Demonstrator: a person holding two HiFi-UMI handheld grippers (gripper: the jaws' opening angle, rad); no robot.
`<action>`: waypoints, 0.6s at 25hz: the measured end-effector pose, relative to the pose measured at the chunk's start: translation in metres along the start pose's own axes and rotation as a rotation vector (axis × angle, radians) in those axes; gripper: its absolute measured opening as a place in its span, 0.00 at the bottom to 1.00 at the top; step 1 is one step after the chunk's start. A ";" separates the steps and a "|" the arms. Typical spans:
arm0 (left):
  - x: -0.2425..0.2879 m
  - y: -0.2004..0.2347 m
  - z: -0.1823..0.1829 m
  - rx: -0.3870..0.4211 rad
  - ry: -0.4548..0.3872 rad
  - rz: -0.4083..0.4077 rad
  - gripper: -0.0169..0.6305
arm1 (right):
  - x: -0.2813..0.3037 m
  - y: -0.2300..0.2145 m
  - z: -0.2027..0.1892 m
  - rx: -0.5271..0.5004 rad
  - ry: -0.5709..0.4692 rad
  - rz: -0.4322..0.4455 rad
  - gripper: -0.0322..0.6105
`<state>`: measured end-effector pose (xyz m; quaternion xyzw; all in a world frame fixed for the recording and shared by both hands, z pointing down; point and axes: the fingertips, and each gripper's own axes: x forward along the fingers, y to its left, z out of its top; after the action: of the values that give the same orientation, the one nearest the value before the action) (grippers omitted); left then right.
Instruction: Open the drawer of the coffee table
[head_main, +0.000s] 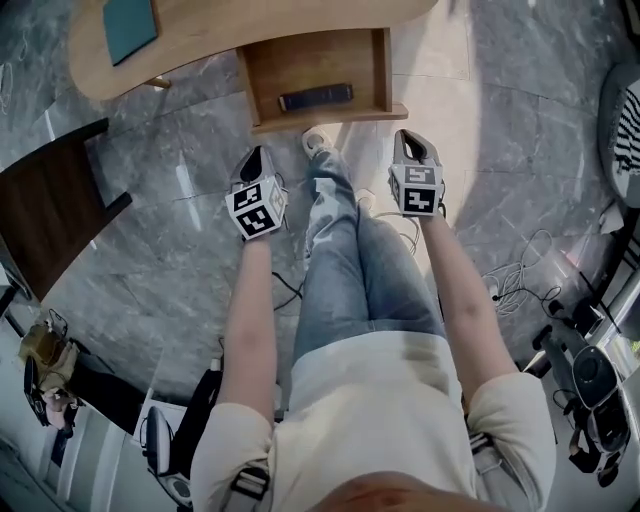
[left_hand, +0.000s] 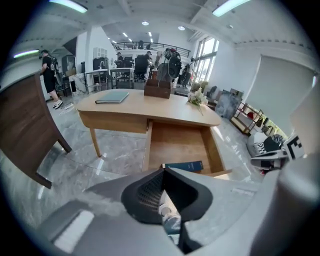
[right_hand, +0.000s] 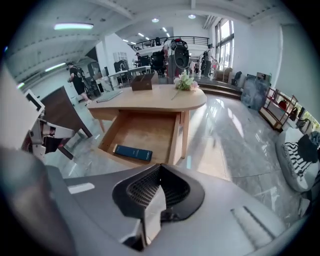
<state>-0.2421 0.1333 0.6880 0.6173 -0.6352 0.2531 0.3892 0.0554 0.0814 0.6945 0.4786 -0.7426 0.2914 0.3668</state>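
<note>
Left claw (head_main: 256, 160): we read the jaws as closed together, with nothing between them and touching nothing. Right claw (head_main: 415, 142): the same, jaws pressed together and empty. Both hang in the air over the grey marble floor (head_main: 180, 150), one on either side of the person's jeans-clad leg (head_main: 340, 250). Their tips are aimed down and toward the drawer (head_main: 300, 60), clear of it.

The drawer stands out from under the wooden worktop (head_main: 230, 30), open. Inside, near its front edge, we note a slim dark blue box (head_main: 316, 96) lying flat. A teal book (head_main: 130, 25) lies on the worktop, well to the left of the drawer.
</note>
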 end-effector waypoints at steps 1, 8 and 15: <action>-0.010 -0.007 0.004 -0.006 -0.016 -0.011 0.03 | -0.010 0.004 0.006 0.002 -0.023 0.012 0.05; -0.078 -0.050 0.019 -0.020 -0.079 -0.079 0.03 | -0.091 0.036 0.040 -0.011 -0.157 0.085 0.05; -0.135 -0.091 0.042 0.005 -0.123 -0.142 0.03 | -0.160 0.057 0.064 -0.027 -0.229 0.138 0.05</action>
<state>-0.1690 0.1688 0.5405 0.6759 -0.6119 0.1881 0.3651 0.0291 0.1322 0.5225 0.4513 -0.8147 0.2494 0.2653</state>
